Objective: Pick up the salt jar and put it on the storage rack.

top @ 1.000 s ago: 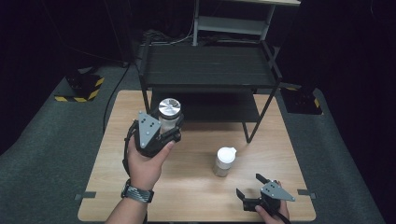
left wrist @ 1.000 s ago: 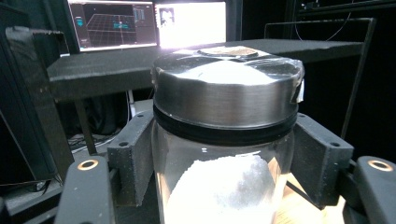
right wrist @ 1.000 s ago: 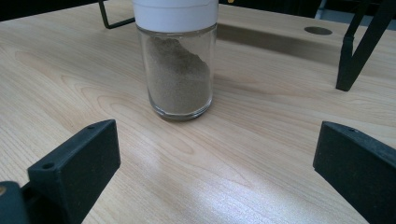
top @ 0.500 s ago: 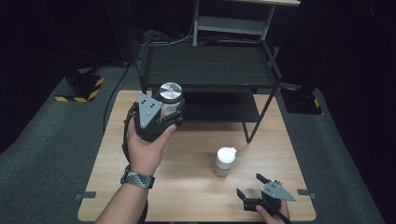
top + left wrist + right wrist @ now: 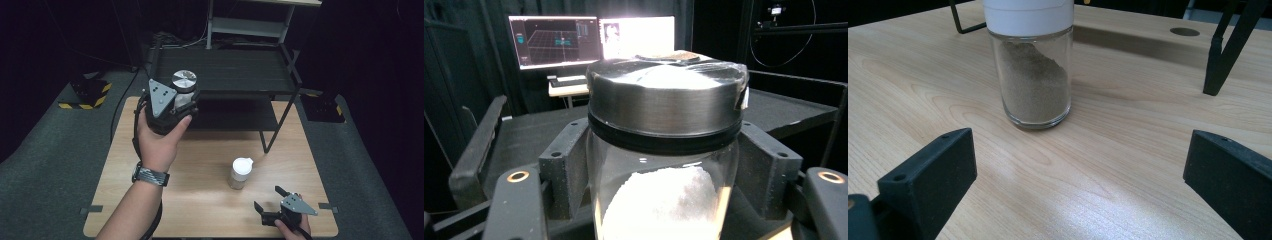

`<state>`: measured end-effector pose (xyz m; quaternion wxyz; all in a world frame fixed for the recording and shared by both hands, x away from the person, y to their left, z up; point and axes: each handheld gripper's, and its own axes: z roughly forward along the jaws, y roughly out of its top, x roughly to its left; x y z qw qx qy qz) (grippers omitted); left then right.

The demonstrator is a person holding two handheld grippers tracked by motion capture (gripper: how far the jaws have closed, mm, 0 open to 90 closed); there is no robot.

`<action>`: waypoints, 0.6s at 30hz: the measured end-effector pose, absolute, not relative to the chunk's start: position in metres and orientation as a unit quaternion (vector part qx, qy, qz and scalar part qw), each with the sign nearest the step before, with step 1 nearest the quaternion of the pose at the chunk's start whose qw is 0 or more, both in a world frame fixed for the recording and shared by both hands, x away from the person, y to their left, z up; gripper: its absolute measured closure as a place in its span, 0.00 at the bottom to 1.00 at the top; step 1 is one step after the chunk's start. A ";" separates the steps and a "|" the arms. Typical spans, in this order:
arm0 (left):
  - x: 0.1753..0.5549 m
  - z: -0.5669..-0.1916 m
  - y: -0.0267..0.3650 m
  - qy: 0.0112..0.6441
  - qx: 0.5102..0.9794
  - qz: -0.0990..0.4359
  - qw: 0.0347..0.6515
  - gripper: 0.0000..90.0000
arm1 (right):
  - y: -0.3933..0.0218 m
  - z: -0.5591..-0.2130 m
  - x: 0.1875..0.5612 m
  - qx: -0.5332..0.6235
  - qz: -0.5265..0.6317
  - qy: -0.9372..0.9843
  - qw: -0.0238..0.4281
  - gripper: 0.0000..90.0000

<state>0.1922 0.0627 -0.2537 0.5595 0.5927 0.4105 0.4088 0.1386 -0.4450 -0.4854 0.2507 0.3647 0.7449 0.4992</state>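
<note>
My left gripper (image 5: 180,102) is shut on a glass jar (image 5: 183,90) with a silver metal lid, held up in the air at the left front corner of the black shelf rack (image 5: 225,70). In the left gripper view the jar (image 5: 666,150) is upright between the two jaws and holds white powder. A small glass shaker (image 5: 240,173) with a white cap and tan powder stands on the wooden table (image 5: 200,165). My right gripper (image 5: 270,199) rests low at the table's near right, open, facing the shaker (image 5: 1030,65) a short way ahead.
The black two-level rack stands on the far half of the table; one of its thin legs (image 5: 276,127) comes down just behind the shaker. Monitors (image 5: 594,37) glow on a desk beyond the rack. Dark floor surrounds the table.
My left gripper has lifted the jar up and away toward the rack's top level. The right gripper and the shaker have stayed put.
</note>
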 end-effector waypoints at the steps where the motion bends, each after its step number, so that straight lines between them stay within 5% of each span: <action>1: 0.193 -0.252 0.063 0.410 0.593 0.410 0.559 0.34 | -0.445 -0.485 0.139 0.365 0.499 0.745 0.251 0.00; 18: 0.215 -0.239 0.058 0.420 0.569 0.426 0.564 0.34 | -0.445 -0.486 0.138 0.364 0.501 0.744 0.251 0.00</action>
